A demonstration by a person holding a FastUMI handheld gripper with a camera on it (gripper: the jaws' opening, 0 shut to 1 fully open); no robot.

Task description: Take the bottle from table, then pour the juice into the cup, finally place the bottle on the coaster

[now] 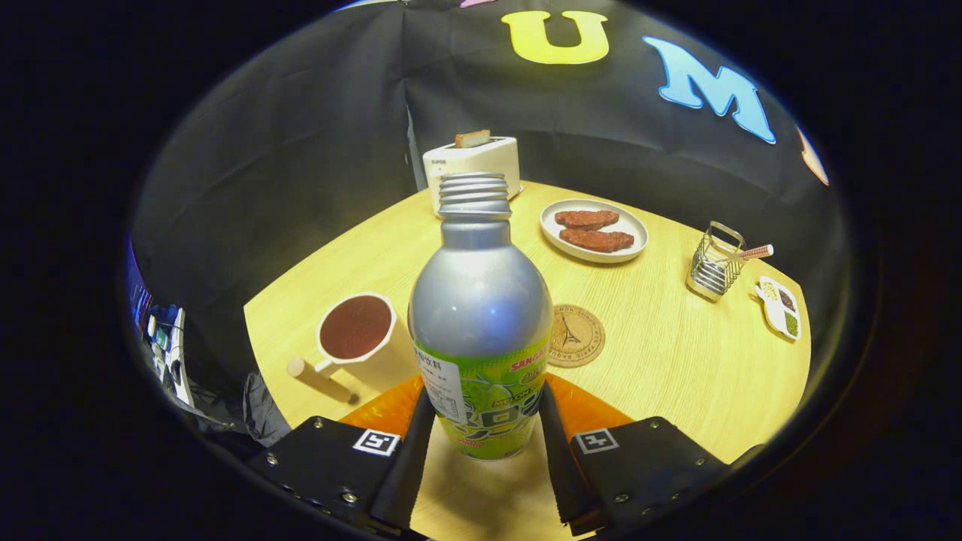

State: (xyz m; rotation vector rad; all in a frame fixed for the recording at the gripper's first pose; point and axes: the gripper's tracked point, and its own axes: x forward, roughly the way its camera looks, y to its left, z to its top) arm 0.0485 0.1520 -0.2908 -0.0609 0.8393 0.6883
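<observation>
While the hand-held gripper [481, 421] clamps both fingers on the upright bottle [481, 315], the cup [355, 328] sits at ten o'clock, the coaster [576, 335] at two.

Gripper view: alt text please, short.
The gripper fingers clamp an upright, uncapped silver bottle above a round wooden table. A cup of dark liquid sits beside it, a cork coaster just beyond.

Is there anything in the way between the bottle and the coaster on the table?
Nothing visible does. The hand-held gripper has both fingers pressed on the bottle, and the coaster lies just beyond it, beside its shoulder, on bare table. The cup sits on the bottle's other side.
</observation>
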